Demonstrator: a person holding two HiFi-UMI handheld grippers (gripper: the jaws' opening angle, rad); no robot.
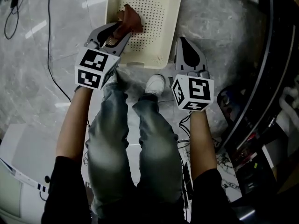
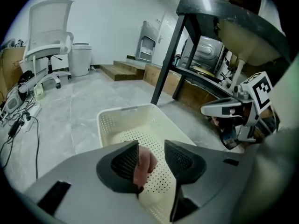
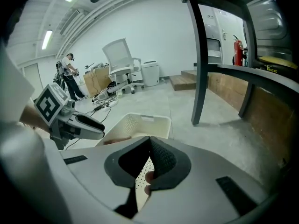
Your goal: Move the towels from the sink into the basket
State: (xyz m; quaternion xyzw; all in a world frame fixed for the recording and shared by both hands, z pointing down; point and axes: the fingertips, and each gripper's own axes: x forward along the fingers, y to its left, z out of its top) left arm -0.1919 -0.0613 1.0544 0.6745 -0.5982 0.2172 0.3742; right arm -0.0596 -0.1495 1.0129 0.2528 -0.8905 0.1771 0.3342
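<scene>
On the grey floor [image 1: 224,22] below us stands the cream basket [image 1: 174,17]. The brown towel [image 1: 131,18] is bunched over the left side of its perforated bottom; we cannot tell whether it rests there. Our left tool [image 1: 125,29] hangs over that spot with its jaws apart, the towel between them, against one pad and clear of the other. Our right tool [image 1: 183,41] hovers just off the basket's near right corner, its jaws together at the tips.
</scene>
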